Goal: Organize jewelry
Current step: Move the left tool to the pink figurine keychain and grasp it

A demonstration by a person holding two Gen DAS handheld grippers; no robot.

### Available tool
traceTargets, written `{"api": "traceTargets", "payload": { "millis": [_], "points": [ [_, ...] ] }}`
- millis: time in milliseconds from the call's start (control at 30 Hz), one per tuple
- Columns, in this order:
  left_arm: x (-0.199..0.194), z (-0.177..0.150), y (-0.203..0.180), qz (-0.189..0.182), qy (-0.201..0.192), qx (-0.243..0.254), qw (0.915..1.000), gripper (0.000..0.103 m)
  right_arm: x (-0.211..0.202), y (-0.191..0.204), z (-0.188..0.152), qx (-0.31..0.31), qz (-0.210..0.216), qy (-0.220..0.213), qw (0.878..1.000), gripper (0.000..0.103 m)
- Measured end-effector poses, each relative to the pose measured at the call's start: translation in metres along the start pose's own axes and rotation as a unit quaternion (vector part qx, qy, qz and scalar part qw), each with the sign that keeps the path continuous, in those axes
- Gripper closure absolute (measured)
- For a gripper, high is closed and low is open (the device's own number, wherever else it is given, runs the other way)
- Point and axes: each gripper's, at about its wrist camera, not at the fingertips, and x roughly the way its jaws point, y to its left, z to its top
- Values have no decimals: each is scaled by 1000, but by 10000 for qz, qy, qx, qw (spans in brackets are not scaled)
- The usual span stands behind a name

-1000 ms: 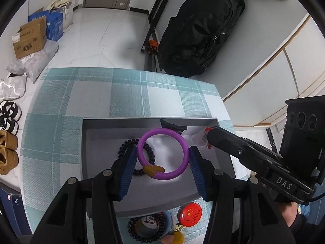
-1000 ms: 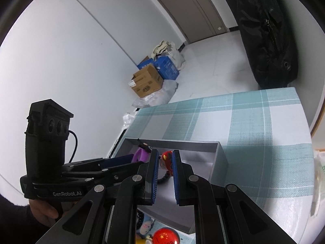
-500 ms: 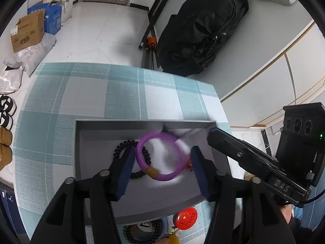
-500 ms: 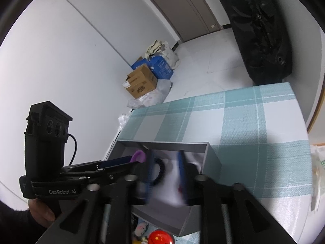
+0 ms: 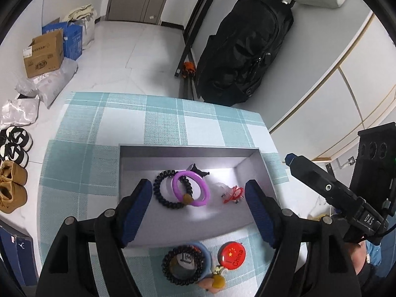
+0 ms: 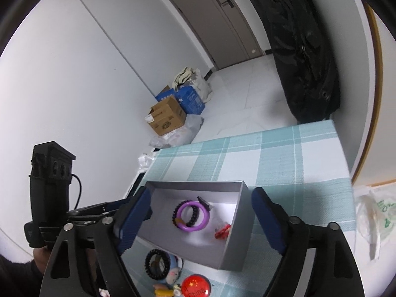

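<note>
A grey box (image 5: 188,149) (image 6: 235,245) sits on the checked tablecloth. Inside lie a purple ring (image 5: 203,190) (image 6: 205,220), a black coil hair tie (image 5: 158,193) (image 6: 195,214), a small black clip (image 5: 198,168) and a red clip (image 5: 234,194) (image 6: 222,231). My left gripper (image 5: 198,210) is open and empty above the box's near side. My right gripper (image 6: 201,219) is open and empty over the box. On the cloth in front of the box lie a second black coil tie on a blue badge (image 5: 184,263) (image 6: 158,263), a red "China" badge (image 5: 232,252) (image 6: 196,285) and a small yellow charm (image 5: 216,282).
The table (image 5: 99,128) ends at a wall on the right and drops to the floor on the left. A black backpack (image 5: 245,49) stands beyond the far edge. Cardboard boxes (image 5: 43,54) and shoes (image 5: 12,185) lie on the floor. A plastic bag (image 6: 373,212) lies beside the table.
My left gripper let go of the purple ring, which now lies in the box, and opened wide. My right gripper released the red clip into the box and opened. Both pulled back and up.
</note>
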Motion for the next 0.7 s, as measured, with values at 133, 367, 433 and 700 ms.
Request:
{"api": "traceTargets", "payload": {
  "millis": [133, 367, 433, 700],
  "points": [
    [-11, -9, -3, 21, -159, 85, 9998, 29, -7, 6, -4, -123, -95, -86, 9998, 10],
    [-24, -28, -8, 243, -341, 269, 9988, 29, -17, 21, -16, -496, -310, -117, 9982, 3],
    [-29, -34, -7, 240, -343, 231, 9989, 29, -18, 24, -22, -579, -438, -75, 9973, 2],
    [-56, -58, -14, 67, -454, 236, 9987, 29, -28, 24, -38, -571, -792, 21, 9952, 0]
  ]
}}
